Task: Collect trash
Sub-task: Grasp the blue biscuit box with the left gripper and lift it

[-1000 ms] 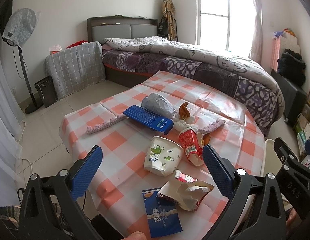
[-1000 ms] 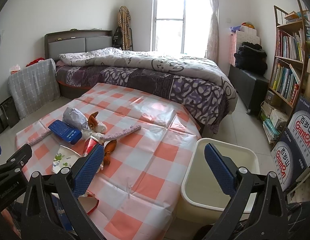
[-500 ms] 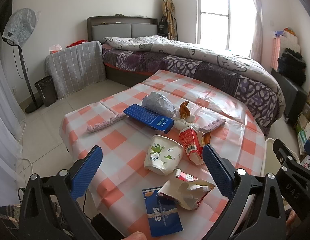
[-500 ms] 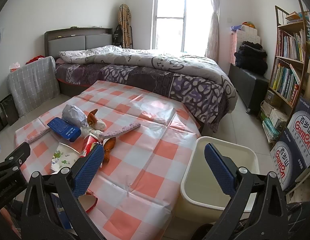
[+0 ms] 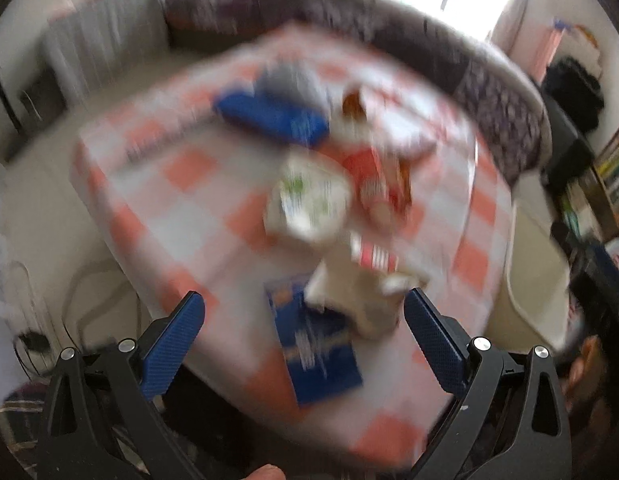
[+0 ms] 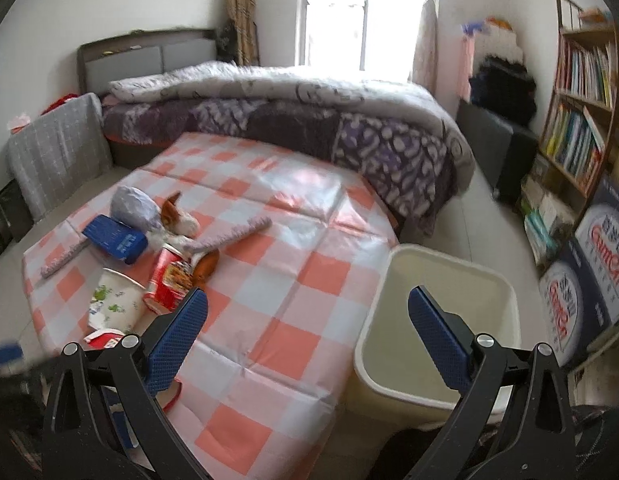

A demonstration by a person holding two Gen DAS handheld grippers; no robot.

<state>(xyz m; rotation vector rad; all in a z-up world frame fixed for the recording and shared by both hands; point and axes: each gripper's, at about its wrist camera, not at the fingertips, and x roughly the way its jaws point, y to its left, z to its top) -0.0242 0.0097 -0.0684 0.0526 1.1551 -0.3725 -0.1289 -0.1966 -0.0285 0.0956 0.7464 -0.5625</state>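
Trash lies on a table with an orange-and-white checked cloth [image 6: 293, 280]. The blurred left wrist view shows a blue packet [image 5: 317, 344], a crumpled white wrapper [image 5: 361, 292], a white paper cup [image 5: 309, 200], a red carton [image 5: 373, 184] and a blue box [image 5: 273, 118]. My left gripper [image 5: 303, 314] is open and empty above the table's near edge. My right gripper [image 6: 307, 310] is open and empty, between the table and a cream bin [image 6: 437, 320]. The right wrist view shows the cup [image 6: 115, 300], the red carton [image 6: 169, 276] and the blue box [image 6: 115, 238].
A grey bag [image 6: 133, 208], a small plush toy [image 6: 175, 218] and a purple strip [image 6: 233, 234] also lie on the table. A bed [image 6: 309, 120] stands behind it. A bookshelf [image 6: 581, 112] and boxes [image 6: 589, 264] stand at the right.
The left gripper's view has swung sharply downward and closer to the table, blurring it. The right gripper's view has tilted down slightly. Both grippers stay open.
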